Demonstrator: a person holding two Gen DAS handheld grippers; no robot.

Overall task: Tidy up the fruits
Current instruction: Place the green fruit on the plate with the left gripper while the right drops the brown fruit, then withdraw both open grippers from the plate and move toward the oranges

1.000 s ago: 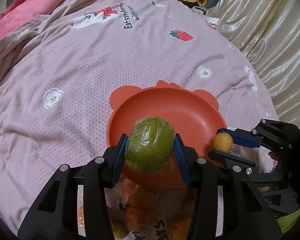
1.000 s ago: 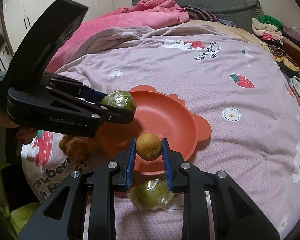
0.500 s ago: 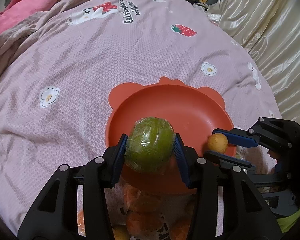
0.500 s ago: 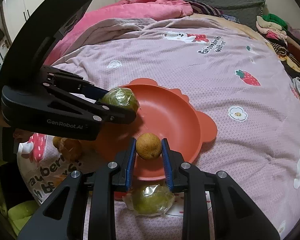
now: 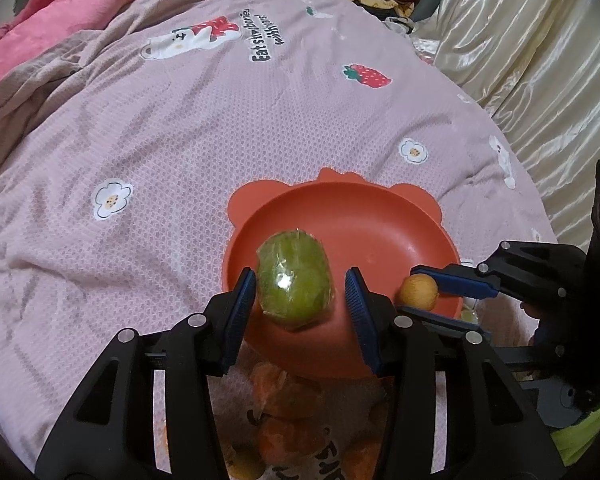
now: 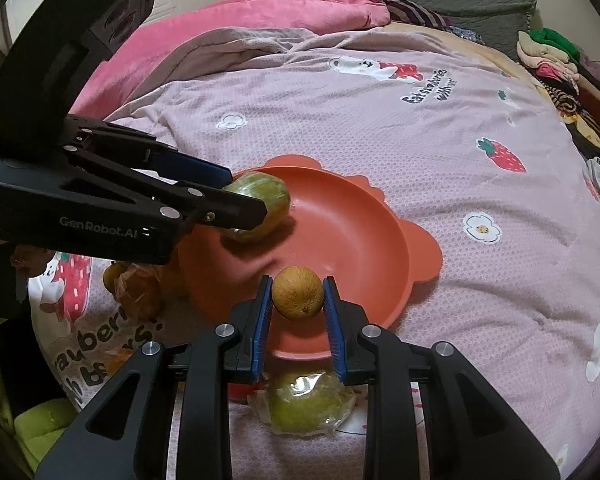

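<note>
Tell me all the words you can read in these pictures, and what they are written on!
"Eat strawberries with bears" on the pink bedspread, beside its bear picture.
"GenRobot.AI" on the side of the left gripper.
Big letters on the bedspread's near corner are cut off, roughly "...awberr..." and "...bears!".
Nothing else has words.

Bedspread (image 5: 220, 128) print read "Eat strawberries with bears" beside the bear-and-strawberry graphic; same line showed in the right wrist view. Left gripper (image 6: 244, 200) body carried "GenRobot.AI" in grey lettering. Near-edge bedspread text partly hidden, only "berr…" legible.
</note>
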